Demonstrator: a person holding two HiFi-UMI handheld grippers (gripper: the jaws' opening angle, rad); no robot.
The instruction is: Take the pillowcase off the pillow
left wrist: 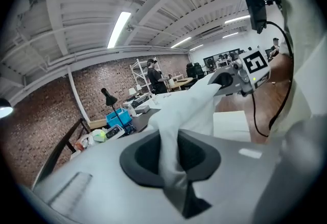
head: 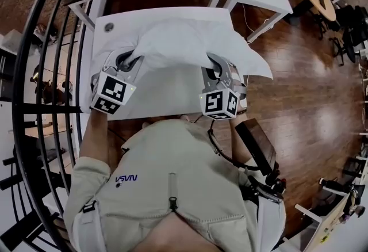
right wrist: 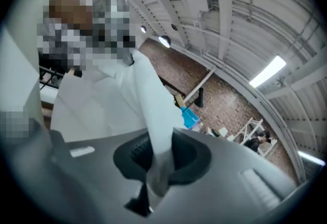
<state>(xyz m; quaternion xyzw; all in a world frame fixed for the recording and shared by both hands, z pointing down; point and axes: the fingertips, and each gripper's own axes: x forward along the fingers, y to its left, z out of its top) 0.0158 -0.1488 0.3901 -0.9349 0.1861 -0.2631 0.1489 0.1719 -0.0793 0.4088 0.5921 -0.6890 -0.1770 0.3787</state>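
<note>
Left tongs: jaws drawn in narrow and clamped on a fold of white cloth that comes up out of the gap and runs away from me; I take this cloth for the pillowcase; pads press on it, no slack at the pinch; the tongs are held up above the tabletop, which lies bare beneath them.

Between the tongs: the pillowcase hangs as one white bundle, slung from one pinch to the other and spreading out beyond both tips; some bulk in the middle, a flat corner trailing off past the right side. I cannot tell whether the pillow is inside it; no second white shape lies apart under or beside the tongs, so my reading is that pillow and case are not yet separated.

Right tongs: likewise narrow and closed on a strip of the same cloth, which rises out of the gap; grip looks firm.

Status, as judged: grasp made on both sides; bundle appears raised off the tabletop; the stripping itself is not shown as done. Left to do: find the open end, hold the case by it, shake or draw the pillow out beyond the tips; then lay the two down apart. Risk noted: if either pinch has caught the pillow along with the case, the filling will not slide free.
</note>
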